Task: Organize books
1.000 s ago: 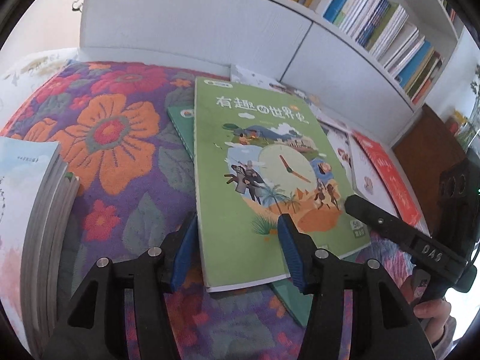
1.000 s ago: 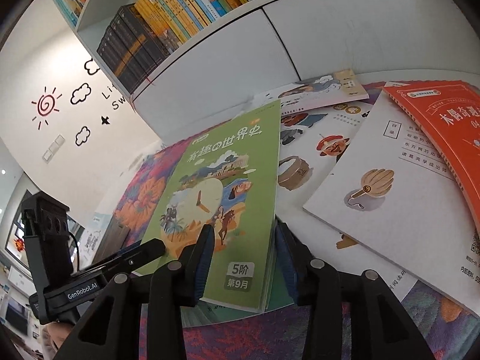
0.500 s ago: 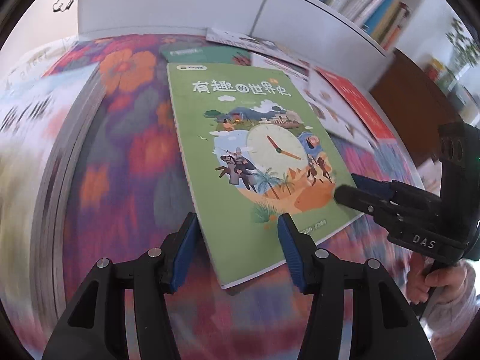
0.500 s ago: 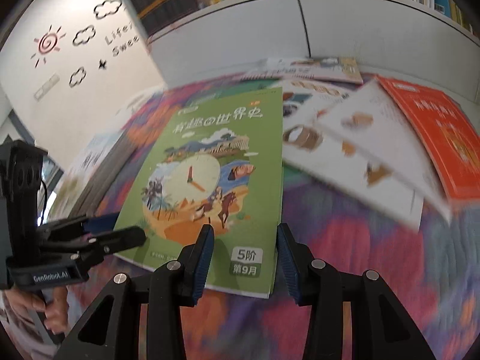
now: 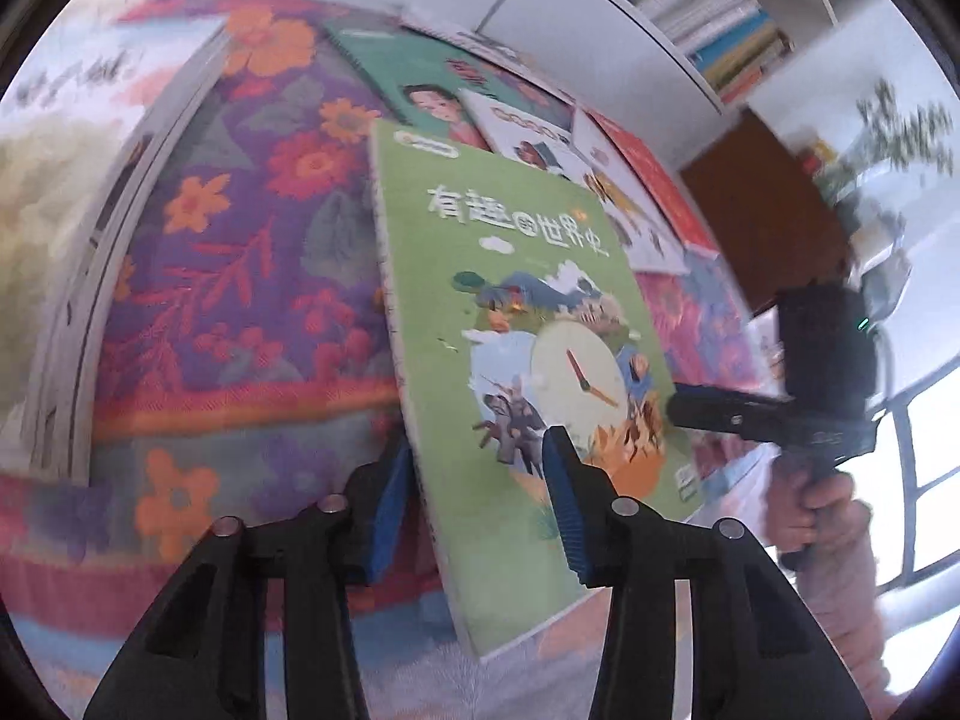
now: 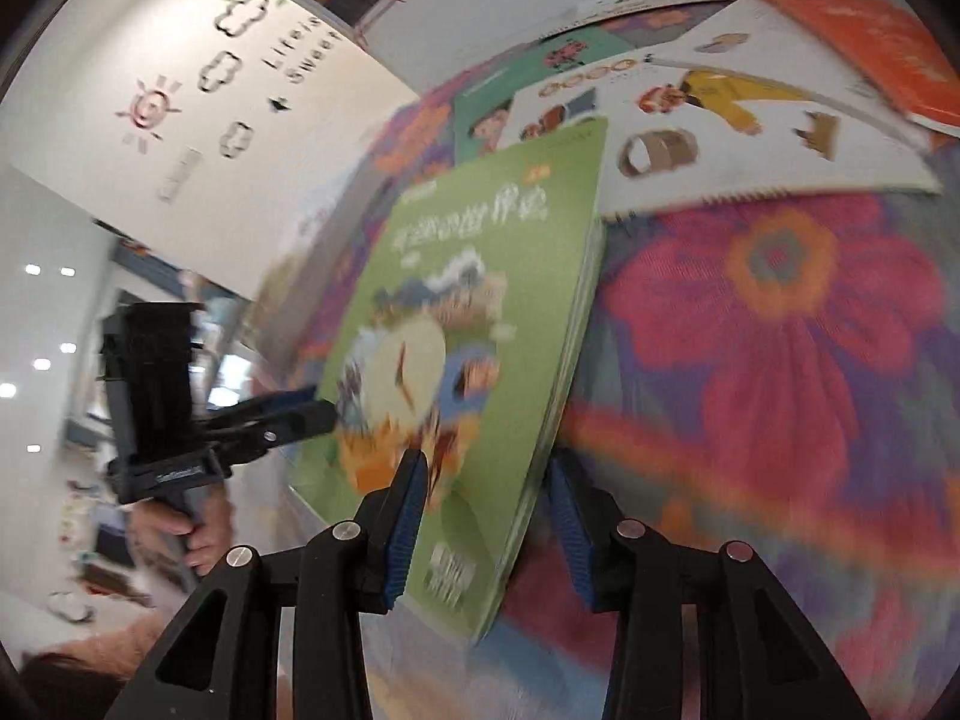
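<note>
A green book with a clock picture on its cover is held in the air above the flowered cloth, tilted. My left gripper is shut on its near spine-side corner. My right gripper is shut on the other near corner of the same green book. Each gripper shows in the other's view, the right gripper and the left gripper, at the book's edge.
Several books lie on the cloth behind: a teal one, a white picture book and an orange-red one. A stack of books sits at the left. A white bookshelf stands behind. A brown cabinet is at the right.
Both grippers have lifted the green book off the cloth and pulled it toward me. It now hangs tilted over the cloth's near edge, and the teal book under it shows.
</note>
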